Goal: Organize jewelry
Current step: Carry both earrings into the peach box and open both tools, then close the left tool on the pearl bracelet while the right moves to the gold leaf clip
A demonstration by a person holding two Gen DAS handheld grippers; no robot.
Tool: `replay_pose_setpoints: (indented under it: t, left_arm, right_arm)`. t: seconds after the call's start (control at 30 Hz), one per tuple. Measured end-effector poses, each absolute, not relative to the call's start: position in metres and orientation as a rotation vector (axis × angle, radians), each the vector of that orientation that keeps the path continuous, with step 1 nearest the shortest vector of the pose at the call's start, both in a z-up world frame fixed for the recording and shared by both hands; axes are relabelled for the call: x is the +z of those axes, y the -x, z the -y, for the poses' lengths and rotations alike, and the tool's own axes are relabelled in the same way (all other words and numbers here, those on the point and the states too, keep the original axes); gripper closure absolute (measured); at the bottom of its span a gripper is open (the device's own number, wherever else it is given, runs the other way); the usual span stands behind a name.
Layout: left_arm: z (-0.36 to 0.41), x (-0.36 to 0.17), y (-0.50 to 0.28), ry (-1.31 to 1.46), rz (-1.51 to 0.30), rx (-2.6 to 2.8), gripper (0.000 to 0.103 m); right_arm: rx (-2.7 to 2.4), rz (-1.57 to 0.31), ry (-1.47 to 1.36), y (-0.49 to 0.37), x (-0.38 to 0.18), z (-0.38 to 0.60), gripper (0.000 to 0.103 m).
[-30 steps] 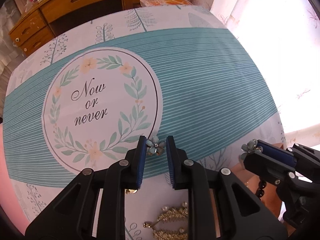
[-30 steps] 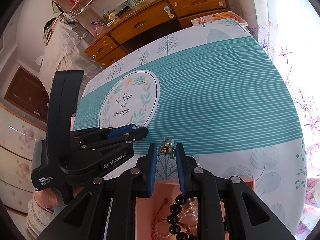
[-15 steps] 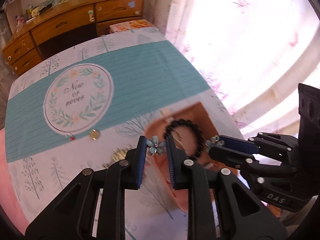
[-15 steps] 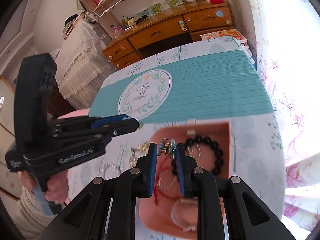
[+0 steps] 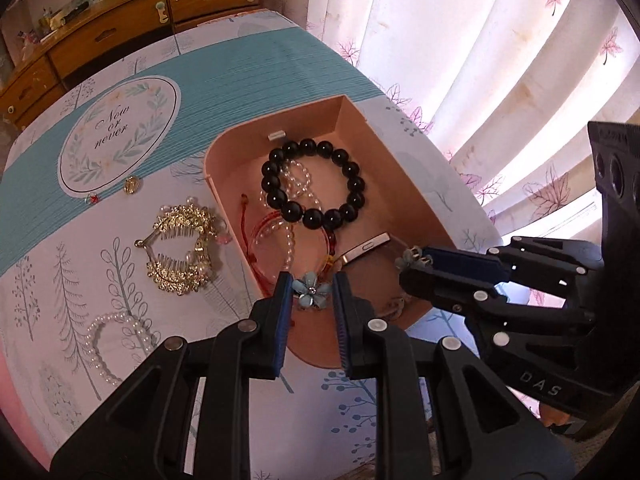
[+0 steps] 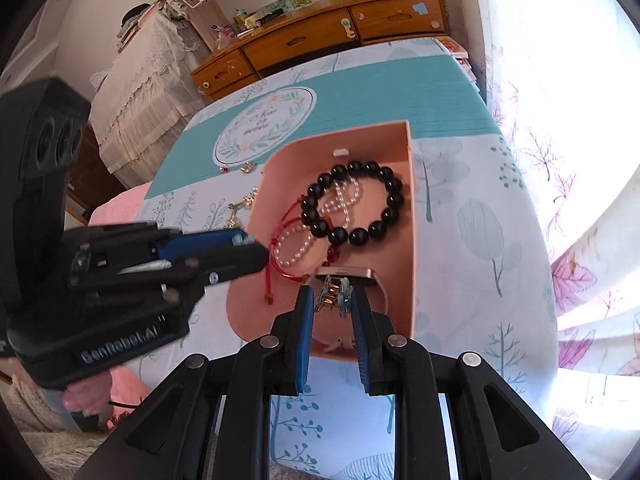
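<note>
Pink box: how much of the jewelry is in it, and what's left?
Done: the black bead bracelet, pearl strand and red cord lie in the pink box. In hand: left tongs and right tongs each grip a blue flower earring above the box. Left on the tablecloth: gold comb, pearl bracelet, two small pieces by the wreath print.
</note>
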State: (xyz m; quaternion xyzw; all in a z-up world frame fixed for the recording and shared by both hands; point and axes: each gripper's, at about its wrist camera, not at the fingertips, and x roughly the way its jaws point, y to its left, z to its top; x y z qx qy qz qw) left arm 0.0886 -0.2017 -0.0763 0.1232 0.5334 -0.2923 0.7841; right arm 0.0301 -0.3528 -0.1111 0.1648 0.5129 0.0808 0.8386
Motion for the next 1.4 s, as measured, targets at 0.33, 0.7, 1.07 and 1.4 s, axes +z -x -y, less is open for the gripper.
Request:
replay_pose_setpoints:
  t: [0.33,0.7,1.07,1.4]
  left_arm:
    - [0.192,-0.077,-0.072,-0.268,-1.123,-0.633,0.085]
    - [0.175,-0.07,-0.055,-0.253,-1.065,-0.597,0.077]
    - [0.129,-0.059,-0.047,-0.159,-1.0,-0.517,0.077]
    - [0.073,-0.056,-0.045,-0.086,-0.964,-0.429,0.077]
  right_arm:
    - [0.155,-1.08,-0.377,-0.028,-0.123,0.354,0.075]
    - [0.137,-1.039,-0.4,-0.017,-0.115,0.353,0.075]
    - [0.14,-1.015,-0.387,-0.012,-0.107,0.336,0.075]
    - [0.194,-1.0,-0.327,-0.02,-0.09,0.296,0.075]
